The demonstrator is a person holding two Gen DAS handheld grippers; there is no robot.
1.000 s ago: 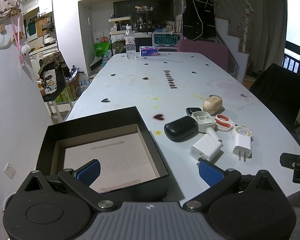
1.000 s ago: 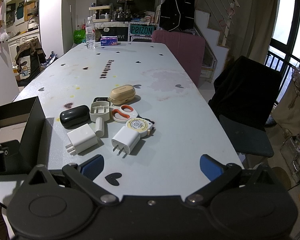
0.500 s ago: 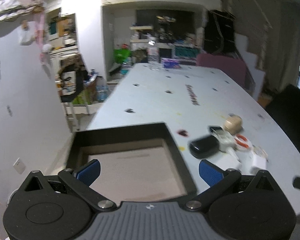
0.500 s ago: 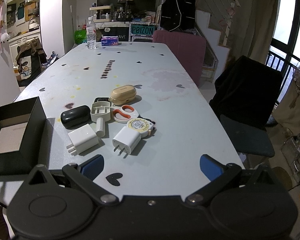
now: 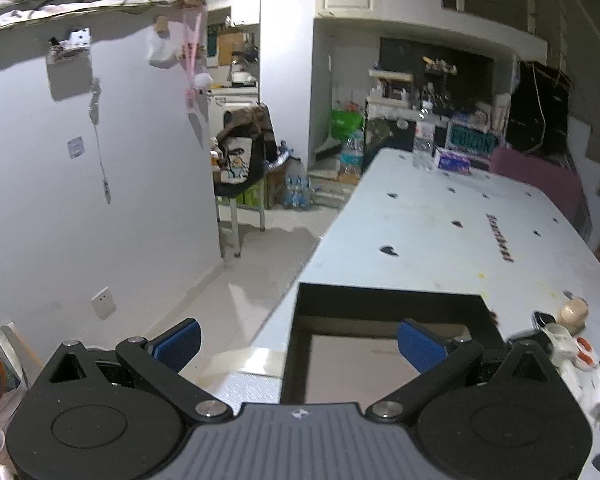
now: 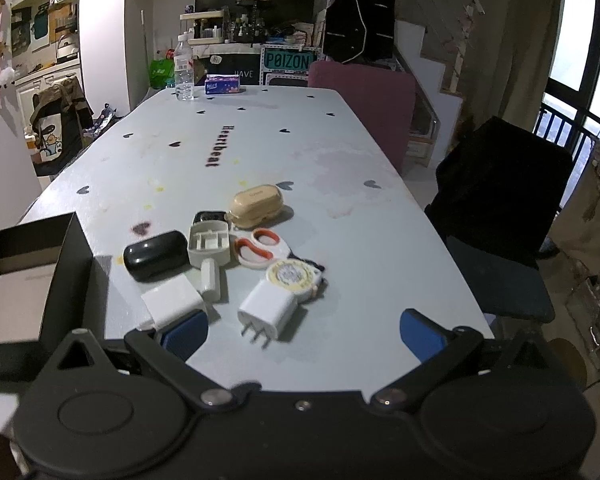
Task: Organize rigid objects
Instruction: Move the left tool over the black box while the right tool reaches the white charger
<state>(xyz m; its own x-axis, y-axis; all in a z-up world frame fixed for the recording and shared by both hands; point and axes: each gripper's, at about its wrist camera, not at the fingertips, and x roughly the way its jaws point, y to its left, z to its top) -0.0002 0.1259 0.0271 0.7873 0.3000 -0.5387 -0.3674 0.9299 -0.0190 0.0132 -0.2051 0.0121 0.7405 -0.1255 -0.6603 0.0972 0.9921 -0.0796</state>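
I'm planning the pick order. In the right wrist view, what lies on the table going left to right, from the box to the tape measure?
Black box → black case → white tray → scissors → tape measure.

1. Pale blue-grey table (image 6: 260,152), black heart print.
2. Black square cardboard box (image 6: 76,256), pale inside.
3. Glossy black oval case (image 6: 156,255); tan oval case (image 6: 257,205).
4. White plug adapter (image 6: 269,312).
5. Orange-handled white scissors (image 6: 256,249).
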